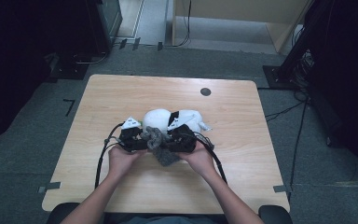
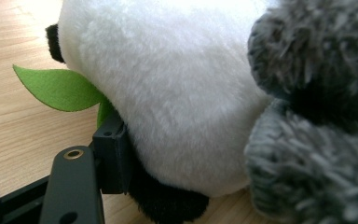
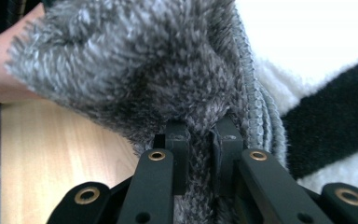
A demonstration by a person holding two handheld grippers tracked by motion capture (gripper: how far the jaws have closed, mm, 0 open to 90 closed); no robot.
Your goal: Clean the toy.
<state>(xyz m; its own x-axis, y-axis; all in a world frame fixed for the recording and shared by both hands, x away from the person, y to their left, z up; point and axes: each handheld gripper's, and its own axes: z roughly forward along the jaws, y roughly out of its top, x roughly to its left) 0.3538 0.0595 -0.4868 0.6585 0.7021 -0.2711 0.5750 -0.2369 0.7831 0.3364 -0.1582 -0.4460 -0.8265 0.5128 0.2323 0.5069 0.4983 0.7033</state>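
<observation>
A white and black plush panda (image 1: 158,119) lies in the middle of the table. A green felt leaf (image 2: 58,88) sticks out from under it. A grey fuzzy knitted cloth (image 1: 161,149) hangs bunched between my two grippers, just in front of the panda. My right gripper (image 3: 200,140) is shut on a ribbed fold of this cloth (image 3: 135,70). My left gripper (image 1: 137,140) is at the cloth's left end. One of its fingers (image 2: 114,149) rests against the panda's underside (image 2: 177,93). The other finger is hidden behind the grey cloth (image 2: 317,116).
The wooden table (image 1: 121,93) has a dark round hole (image 1: 205,91) near its far edge. Cables trail from both grippers towards the front edge. Dark equipment and stands surround the table on the grey floor.
</observation>
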